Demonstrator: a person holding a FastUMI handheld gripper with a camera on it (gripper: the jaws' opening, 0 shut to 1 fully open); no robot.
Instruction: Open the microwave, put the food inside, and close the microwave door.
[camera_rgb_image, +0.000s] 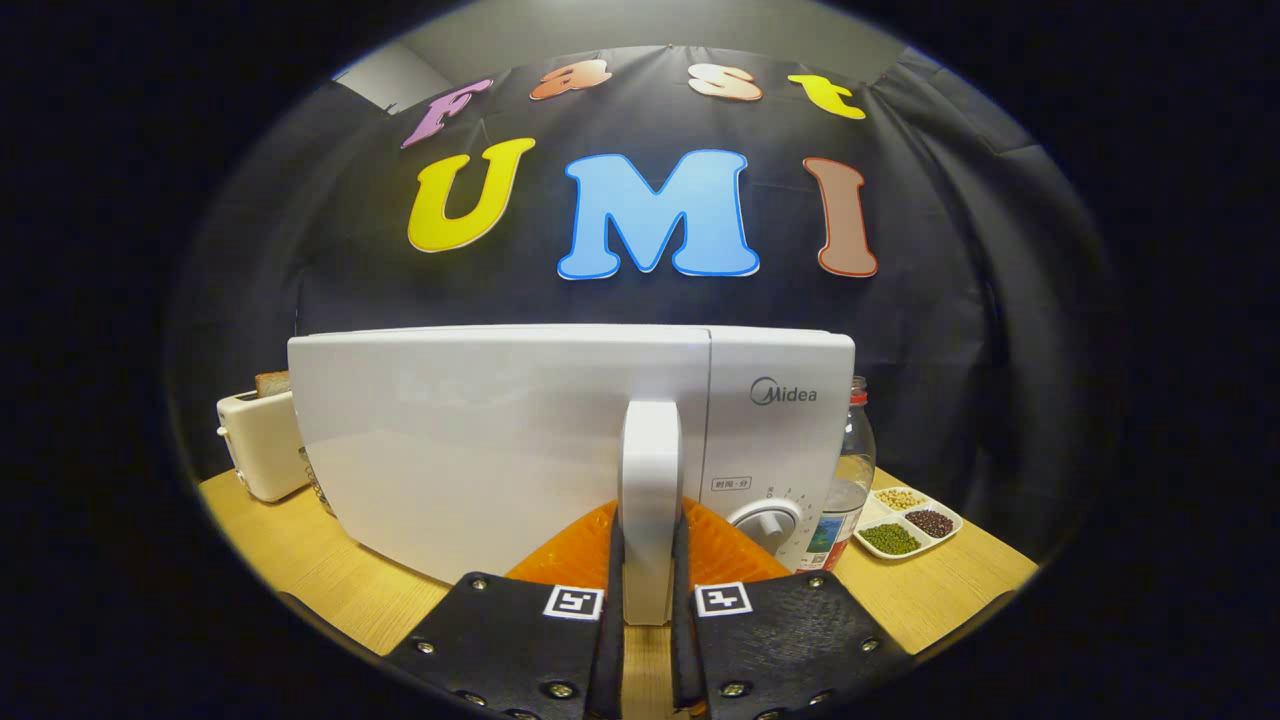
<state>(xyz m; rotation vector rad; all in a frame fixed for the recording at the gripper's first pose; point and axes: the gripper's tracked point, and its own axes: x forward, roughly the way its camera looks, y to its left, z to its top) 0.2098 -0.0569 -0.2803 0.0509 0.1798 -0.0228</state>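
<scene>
A white microwave (500, 440) stands on the wooden table (330, 580) straight ahead of me. Its door appears swung slightly out from the body, with the control panel and dial (768, 522) to the right. The door's upright white handle (650, 500) runs down between my two fingers. My gripper (648, 560) is shut on that handle, one finger pressing each side of it. The food is hidden from me here.
A cream toaster (262, 442) with a slice of bread in it stands left of the microwave. A plastic bottle (850, 480) stands just right of it, and beyond that lies a white divided dish (908, 524) of beans and grains. Black cloth closes the back.
</scene>
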